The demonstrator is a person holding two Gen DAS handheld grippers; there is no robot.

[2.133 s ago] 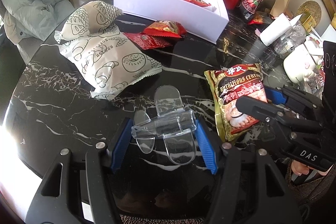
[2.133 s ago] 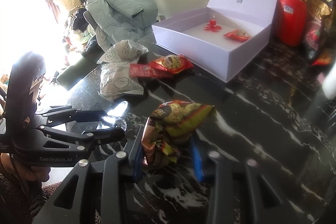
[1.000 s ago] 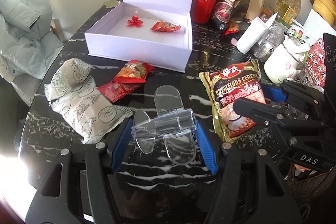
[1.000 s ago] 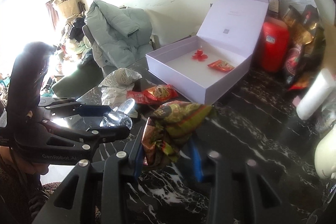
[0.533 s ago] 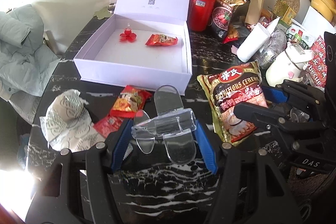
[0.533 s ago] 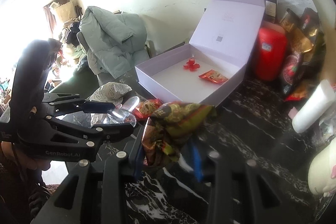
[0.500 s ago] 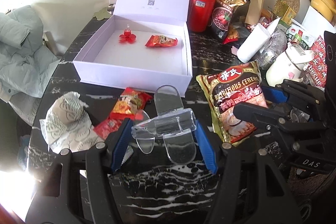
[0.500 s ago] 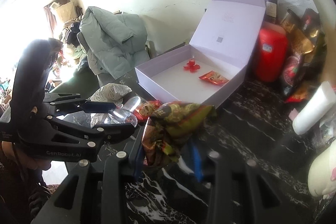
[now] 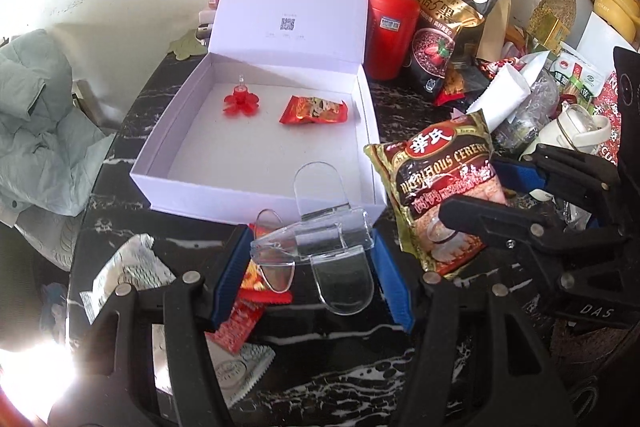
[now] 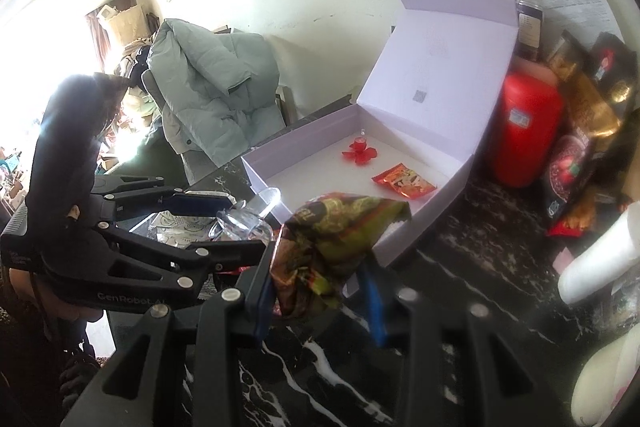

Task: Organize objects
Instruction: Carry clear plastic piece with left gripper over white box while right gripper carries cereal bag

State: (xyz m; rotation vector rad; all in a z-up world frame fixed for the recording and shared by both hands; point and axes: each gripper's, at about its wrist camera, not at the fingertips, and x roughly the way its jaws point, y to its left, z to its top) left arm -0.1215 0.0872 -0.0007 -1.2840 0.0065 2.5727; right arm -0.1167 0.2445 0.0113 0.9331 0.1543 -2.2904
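Far left, a grey-green jacket (image 9: 38,131) is slumped over a chair beside the dark marbled surface (image 9: 340,379). A crumpled white patterned bag (image 9: 128,267) lies near the surface's left edge, with red snack packets (image 9: 240,323) just beside it. The left gripper (image 9: 312,255) has its jaws clamped on a clear plastic clip (image 9: 316,243), hovering at the near wall of the open white box (image 9: 256,199). Inside that box lie a red flower-shaped piece (image 9: 240,103) and a small red snack packet (image 9: 314,110), apart from each other. Further right, the right gripper (image 10: 320,275) has its jaws clamped on a cereal bag (image 9: 444,199), lifted clear of the surface, just right of the box. A red canister (image 9: 390,31) stands behind.
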